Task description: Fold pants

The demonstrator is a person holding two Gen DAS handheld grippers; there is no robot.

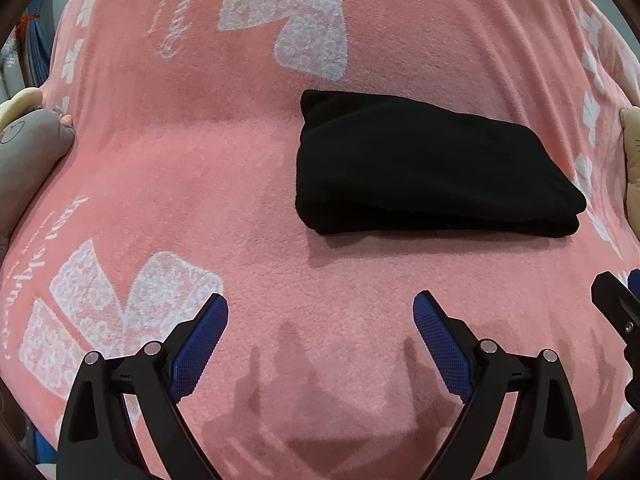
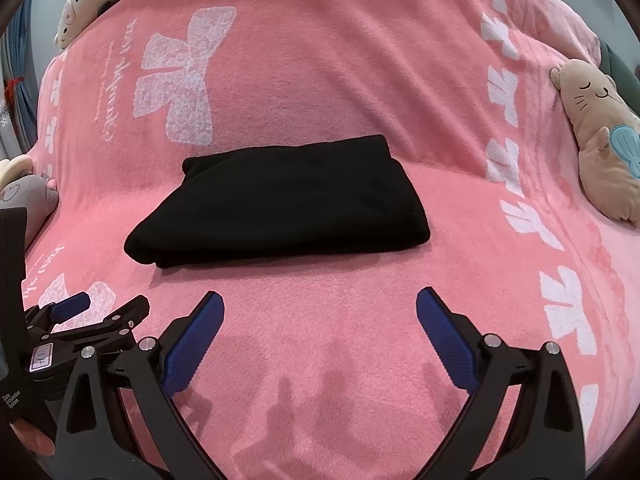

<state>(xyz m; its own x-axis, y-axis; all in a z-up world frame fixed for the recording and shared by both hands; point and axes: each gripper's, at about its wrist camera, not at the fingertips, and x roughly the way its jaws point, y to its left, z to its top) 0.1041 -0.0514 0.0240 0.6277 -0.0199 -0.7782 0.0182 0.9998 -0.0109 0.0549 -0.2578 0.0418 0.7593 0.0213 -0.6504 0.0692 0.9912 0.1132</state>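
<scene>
The black pants [image 1: 424,164] lie folded into a compact stack on the pink blanket [image 1: 200,168]; in the right wrist view the pants [image 2: 280,200] sit centre frame. My left gripper [image 1: 320,304] hovers open over bare blanket, below and left of the stack, nothing between its blue pads. My right gripper [image 2: 320,304] is open too, just short of the stack's near edge, holding nothing. The left gripper [image 2: 100,312] also shows at the lower left of the right wrist view, and a finger of the right gripper [image 1: 616,304] at the right edge of the left wrist view.
The pink blanket [image 2: 360,80] with white bow prints covers the whole surface. A grey plush toy [image 1: 28,148] lies at the left edge, a tan cat plush [image 2: 600,140] at the right, and a white plush [image 2: 80,4] at the far left corner.
</scene>
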